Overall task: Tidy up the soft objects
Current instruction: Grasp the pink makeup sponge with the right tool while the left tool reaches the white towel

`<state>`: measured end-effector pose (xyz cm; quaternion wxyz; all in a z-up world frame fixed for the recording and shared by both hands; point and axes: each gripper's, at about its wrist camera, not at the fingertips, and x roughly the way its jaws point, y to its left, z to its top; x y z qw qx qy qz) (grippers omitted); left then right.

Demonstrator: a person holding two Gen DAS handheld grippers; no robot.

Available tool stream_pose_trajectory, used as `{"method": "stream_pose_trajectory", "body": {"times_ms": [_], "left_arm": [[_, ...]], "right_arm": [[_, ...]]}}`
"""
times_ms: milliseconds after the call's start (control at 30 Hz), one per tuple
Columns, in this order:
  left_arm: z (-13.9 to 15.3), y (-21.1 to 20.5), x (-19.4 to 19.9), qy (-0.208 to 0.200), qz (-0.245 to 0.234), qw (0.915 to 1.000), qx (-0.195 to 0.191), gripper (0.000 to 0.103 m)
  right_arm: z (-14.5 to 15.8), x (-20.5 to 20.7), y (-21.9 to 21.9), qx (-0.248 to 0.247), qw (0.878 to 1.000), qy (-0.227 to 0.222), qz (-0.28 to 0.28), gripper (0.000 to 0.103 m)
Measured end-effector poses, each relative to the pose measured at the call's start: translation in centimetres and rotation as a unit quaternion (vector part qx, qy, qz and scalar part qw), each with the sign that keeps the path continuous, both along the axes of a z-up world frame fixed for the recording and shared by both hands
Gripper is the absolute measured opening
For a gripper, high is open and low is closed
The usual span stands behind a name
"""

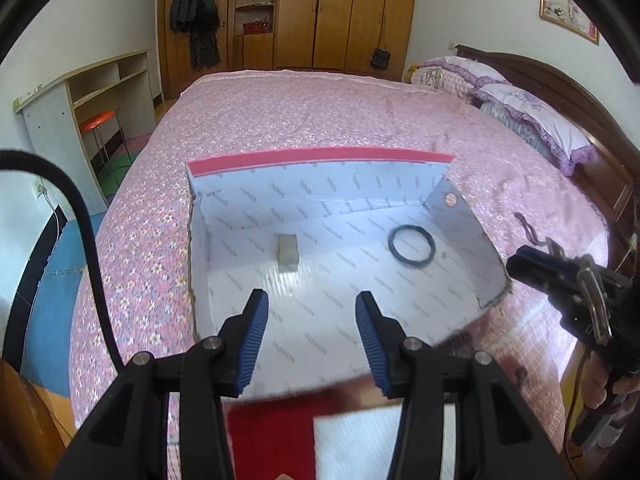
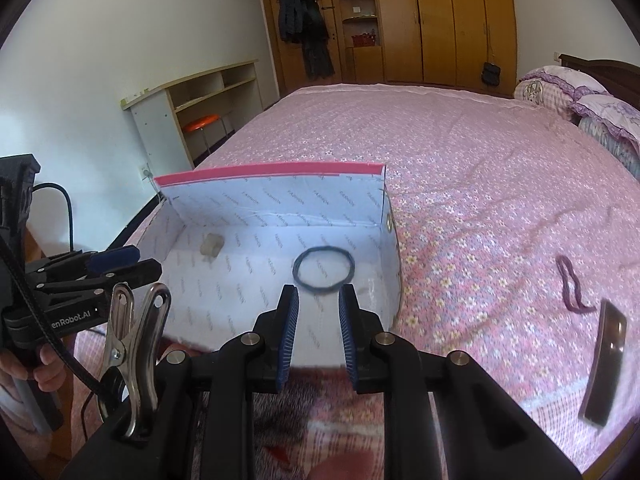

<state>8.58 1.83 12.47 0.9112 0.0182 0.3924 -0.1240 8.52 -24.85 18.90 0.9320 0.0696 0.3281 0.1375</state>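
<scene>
An open cardboard box (image 1: 320, 168) (image 2: 272, 196) with a white printed lining and a red rim lies on the pink floral bed. Inside it are a small pale eraser-like block (image 1: 287, 252) (image 2: 211, 245) and a black hair band (image 1: 412, 247) (image 2: 323, 269). My left gripper (image 1: 312, 312) is open and empty above the box's near side. My right gripper (image 2: 318, 300) is open and empty just short of the hair band. A dark purple hair tie (image 2: 572, 284) (image 1: 528, 228) lies on the bed right of the box.
A dark flat rectangular object (image 2: 606, 360) lies on the bed at the right. Red and white cloth (image 1: 320, 436) lies under the left gripper. Pillows (image 1: 532, 116) sit at the headboard. A desk and orange stool (image 1: 98, 120) stand left of the bed.
</scene>
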Motion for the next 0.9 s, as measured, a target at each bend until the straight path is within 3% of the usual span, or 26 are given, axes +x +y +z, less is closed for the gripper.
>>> {"method": "stream_pose_trajectory", "body": {"times_ms": [333,733,900], "left_arm": [[-0.1,0.8,-4.5,0.007,-0.006,0.9999,-0.008,0.048],[-2.6,0.5,-9.2,0.028,-0.017,0.9995,-0.007,0.048],[-3.6,0.8,-10.3,0.034,-0.001,0.9994,-0.010,0.048]], "right_arm": [[-1.1,-3.2,0.0,0.004,1.000,0.020,0.000,0.022],[-3.8,-7.2,-1.6,0.012,0.998,0.058,-0.027,0.022],[-4.9,-8.3,-3.0,0.026,0.996,0.072,-0.043,0.022]]}}
